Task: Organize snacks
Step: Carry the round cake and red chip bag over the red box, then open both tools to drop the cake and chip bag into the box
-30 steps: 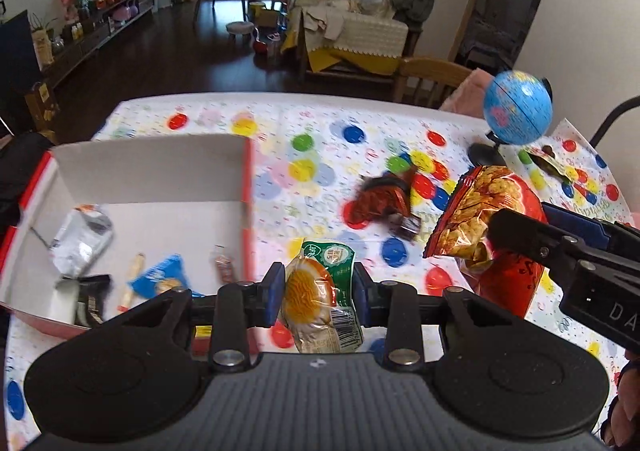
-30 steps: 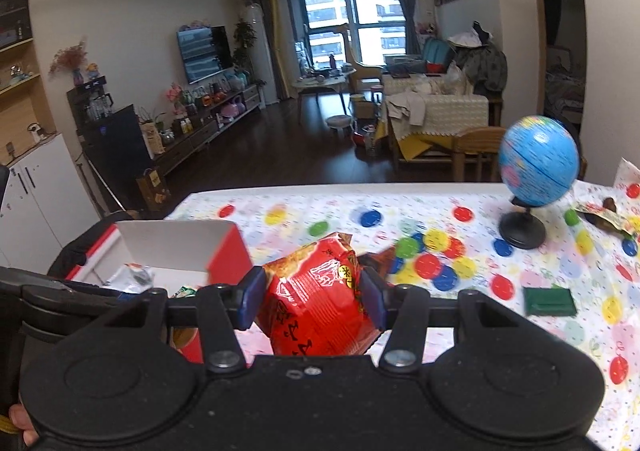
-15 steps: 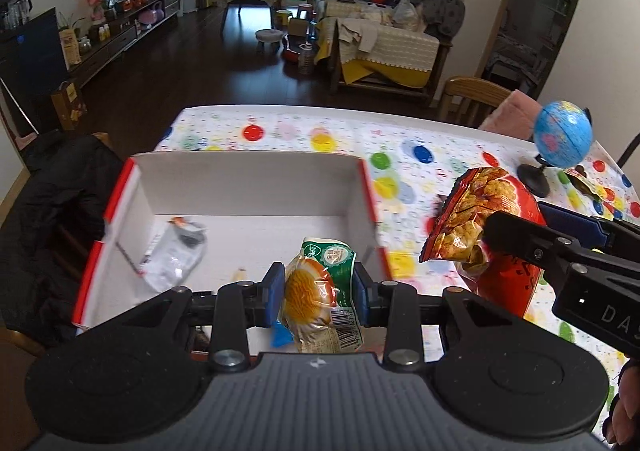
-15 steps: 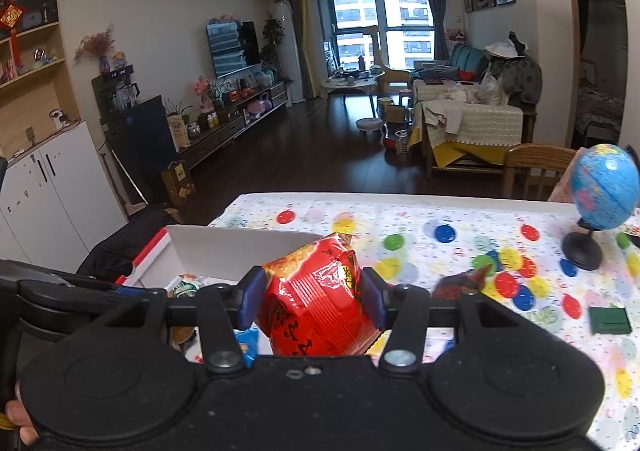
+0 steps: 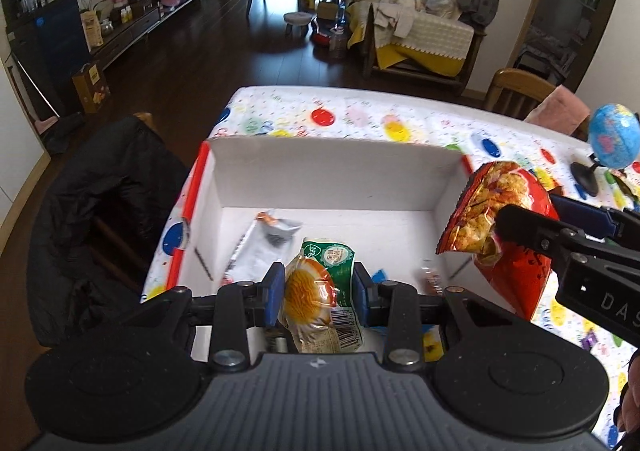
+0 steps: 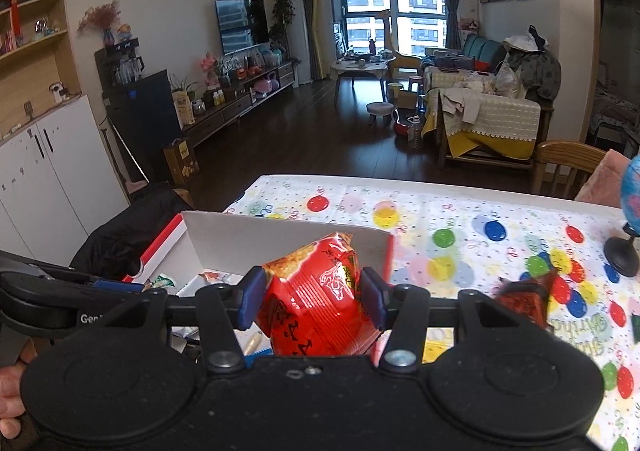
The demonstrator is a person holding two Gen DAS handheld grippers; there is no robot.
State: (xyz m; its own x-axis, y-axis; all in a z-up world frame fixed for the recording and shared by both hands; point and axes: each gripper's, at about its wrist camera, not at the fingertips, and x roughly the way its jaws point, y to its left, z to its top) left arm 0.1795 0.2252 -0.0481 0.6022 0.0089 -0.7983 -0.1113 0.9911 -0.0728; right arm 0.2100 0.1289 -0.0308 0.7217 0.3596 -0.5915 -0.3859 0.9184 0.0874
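Covering most of what you see, the table (image 5: 360,119) wears a white cloth with coloured dots, and the box (image 5: 336,171) sits on it at your left end: white inside, red along the rim, open at the top. In the left wrist view the box fills the centre, from 9 o'clock to 2 o'clock. A clear wrapper (image 5: 260,247) lies on its floor at about 10 o'clock of your left gripper, beside smaller blurred packets. Next in size, the red chip bag (image 6: 316,303) is clamped between the blue pads of your right gripper (image 6: 312,301), held in the air near the box's right wall; in the left wrist view it hangs at 3 o'clock. Your left gripper (image 5: 320,297) is clamped on the green cake packet (image 5: 320,291), above the box's floor. A small globe (image 5: 614,141) stands on the cloth at 2 o'clock.
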